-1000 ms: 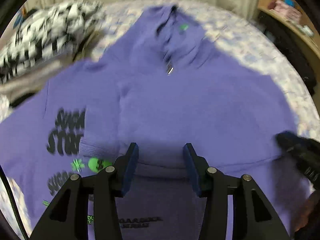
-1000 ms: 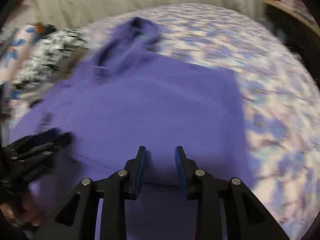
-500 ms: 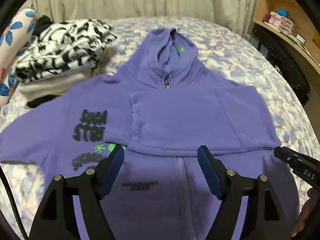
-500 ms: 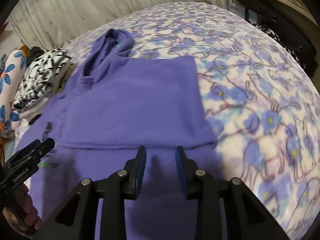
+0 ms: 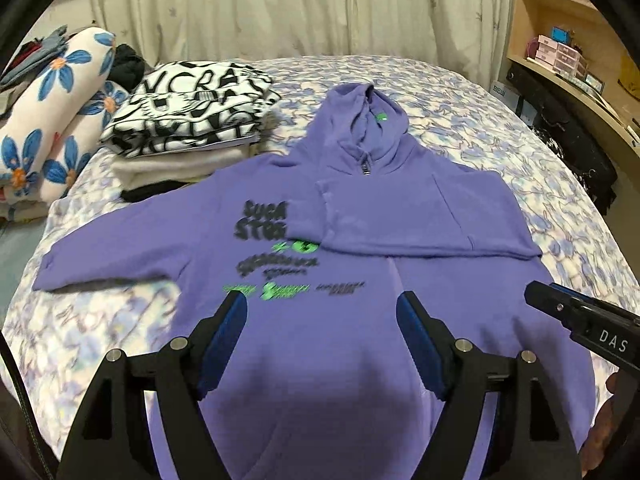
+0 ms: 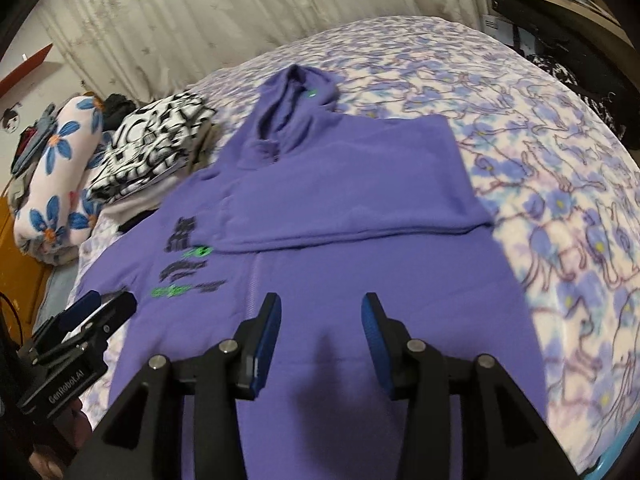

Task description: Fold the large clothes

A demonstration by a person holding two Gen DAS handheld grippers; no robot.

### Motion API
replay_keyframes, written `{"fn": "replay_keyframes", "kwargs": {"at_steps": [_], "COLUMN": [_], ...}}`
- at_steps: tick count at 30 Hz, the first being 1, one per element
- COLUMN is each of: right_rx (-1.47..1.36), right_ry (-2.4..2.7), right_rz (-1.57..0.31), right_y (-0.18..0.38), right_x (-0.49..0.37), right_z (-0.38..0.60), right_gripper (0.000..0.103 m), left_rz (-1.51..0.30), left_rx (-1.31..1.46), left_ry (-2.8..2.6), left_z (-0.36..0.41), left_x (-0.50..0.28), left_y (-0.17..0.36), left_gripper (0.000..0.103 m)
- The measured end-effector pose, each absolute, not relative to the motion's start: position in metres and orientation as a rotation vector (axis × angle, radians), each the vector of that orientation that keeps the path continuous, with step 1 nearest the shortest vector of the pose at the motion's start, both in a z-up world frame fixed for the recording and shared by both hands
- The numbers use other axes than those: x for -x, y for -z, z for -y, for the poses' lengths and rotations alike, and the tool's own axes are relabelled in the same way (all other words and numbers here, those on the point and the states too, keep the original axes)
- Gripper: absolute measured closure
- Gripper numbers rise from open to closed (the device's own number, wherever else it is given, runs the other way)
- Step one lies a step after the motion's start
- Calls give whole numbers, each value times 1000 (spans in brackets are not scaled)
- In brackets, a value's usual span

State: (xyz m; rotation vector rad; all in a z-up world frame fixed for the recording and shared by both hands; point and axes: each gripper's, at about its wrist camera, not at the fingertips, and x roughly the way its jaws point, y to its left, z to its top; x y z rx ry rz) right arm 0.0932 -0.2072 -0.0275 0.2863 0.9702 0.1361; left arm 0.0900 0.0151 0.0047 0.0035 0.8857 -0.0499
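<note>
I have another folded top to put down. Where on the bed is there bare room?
Bare floral bedspread runs right of the purple hoodie to the bed's edge, and beyond its hood toward the curtain. Left of the hoodie is crowded: a folded black-and-white top on a stack, then flowered pillows.

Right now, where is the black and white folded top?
In the left wrist view the black and white folded top sits upper left on a stack of clothes, between the flowery pillow and the purple hoodie on the bed.
</note>
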Motion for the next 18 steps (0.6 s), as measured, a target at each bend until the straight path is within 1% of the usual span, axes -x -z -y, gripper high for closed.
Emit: {"fn": "replay_keyframes", "kwargs": {"at_steps": [8,18], "right_rx": [-214,-190], "right_ry": [-204,-282], "right_rz": [-969,-923], "right_y": [12,-4], "right_x": [-73,-84], "right_z": [158,92], "right_gripper": [61,61], "left_rz": [-875,-856], "left_rx": [96,205], "left_ry": [5,-93], "left_z": [-73,-159], "left_x": [-57,-47], "left_y": [-14,-13], "left_gripper": [27,27]}}
